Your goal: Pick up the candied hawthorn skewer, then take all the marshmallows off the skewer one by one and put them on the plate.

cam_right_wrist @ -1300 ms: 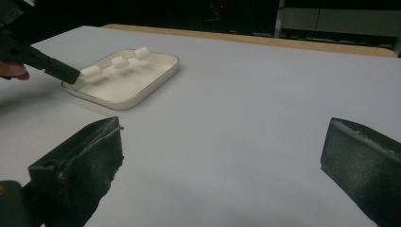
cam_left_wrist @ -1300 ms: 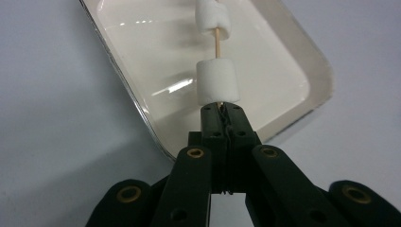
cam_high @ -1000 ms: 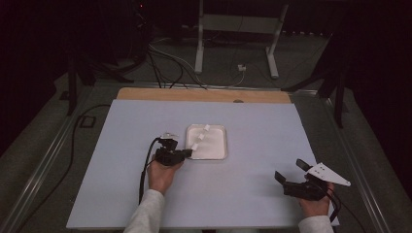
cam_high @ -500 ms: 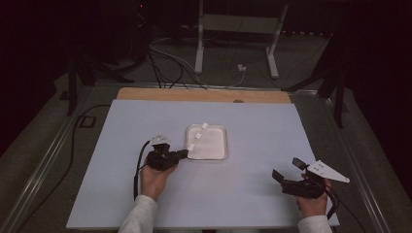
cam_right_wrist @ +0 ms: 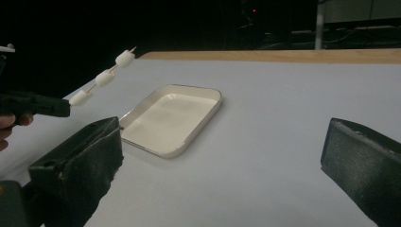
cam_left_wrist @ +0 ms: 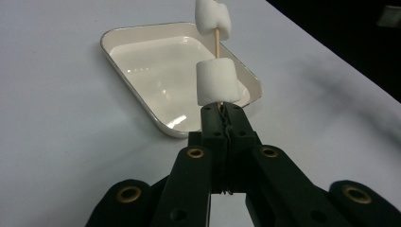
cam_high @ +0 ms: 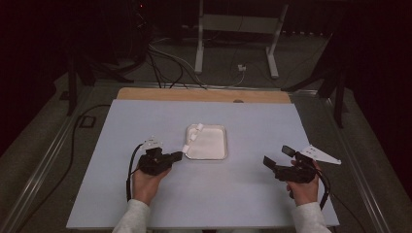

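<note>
A thin wooden skewer (cam_left_wrist: pixel 217 45) carries three white marshmallows (cam_right_wrist: pixel 105 78). My left gripper (cam_left_wrist: pixel 221 111) is shut on the skewer's lower end, just under the nearest marshmallow (cam_left_wrist: pixel 216 81). In the high view the left gripper (cam_high: pixel 179 155) sits left of the white tray (cam_high: pixel 225 143). From there the skewer (cam_high: pixel 194 137) slants up and away over the tray's left edge. The tray (cam_left_wrist: pixel 156 61) holds nothing. My right gripper (cam_high: pixel 278 156) hovers at the table's right side, open, its fingers (cam_right_wrist: pixel 85 161) wide apart with nothing between them. It looks toward the tray (cam_right_wrist: pixel 189 137).
The pale blue table top (cam_high: pixel 252 121) has a wooden strip (cam_high: pixel 204 95) along its far edge. Beyond it on the dark floor stand cables and a metal stand (cam_high: pixel 233 29). A cable (cam_high: pixel 130 170) trails from the left gripper.
The left hand has drawn back to the left and toward the person, pulling the skewer off the tray's middle. The right hand has shifted slightly left and up.
</note>
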Action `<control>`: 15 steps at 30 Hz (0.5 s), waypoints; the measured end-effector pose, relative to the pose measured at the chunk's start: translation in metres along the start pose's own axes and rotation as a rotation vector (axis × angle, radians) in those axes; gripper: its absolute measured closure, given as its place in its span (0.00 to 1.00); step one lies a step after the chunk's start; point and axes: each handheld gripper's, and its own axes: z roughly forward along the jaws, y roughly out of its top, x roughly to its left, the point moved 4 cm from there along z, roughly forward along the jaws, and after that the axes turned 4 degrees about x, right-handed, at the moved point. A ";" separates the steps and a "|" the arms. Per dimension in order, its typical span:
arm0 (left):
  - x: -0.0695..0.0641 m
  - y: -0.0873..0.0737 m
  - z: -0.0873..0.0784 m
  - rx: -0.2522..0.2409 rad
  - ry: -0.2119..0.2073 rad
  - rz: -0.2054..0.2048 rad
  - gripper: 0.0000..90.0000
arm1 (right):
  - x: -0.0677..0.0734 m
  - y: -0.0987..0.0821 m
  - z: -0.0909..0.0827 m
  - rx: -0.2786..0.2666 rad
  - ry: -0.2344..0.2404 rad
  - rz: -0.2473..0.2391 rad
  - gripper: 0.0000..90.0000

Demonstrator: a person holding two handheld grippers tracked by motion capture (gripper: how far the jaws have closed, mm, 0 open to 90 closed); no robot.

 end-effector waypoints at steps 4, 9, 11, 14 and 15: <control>-0.004 -0.004 -0.003 -0.019 -0.014 0.010 1.00 | 0.004 0.009 0.011 0.007 0.025 0.016 0.00; -0.007 -0.005 -0.005 -0.038 -0.029 0.022 1.00 | 0.015 0.021 0.026 0.026 0.056 0.012 0.00; -0.008 -0.005 -0.006 -0.039 -0.030 0.035 1.00 | 0.021 0.026 0.033 0.037 0.069 -0.002 0.00; -0.012 -0.006 -0.006 -0.043 -0.039 0.044 1.00 | 0.033 0.037 0.046 0.041 0.105 -0.010 0.00; -0.013 -0.006 -0.006 -0.045 -0.041 0.045 1.00 | 0.036 0.040 0.049 0.042 0.115 -0.007 0.00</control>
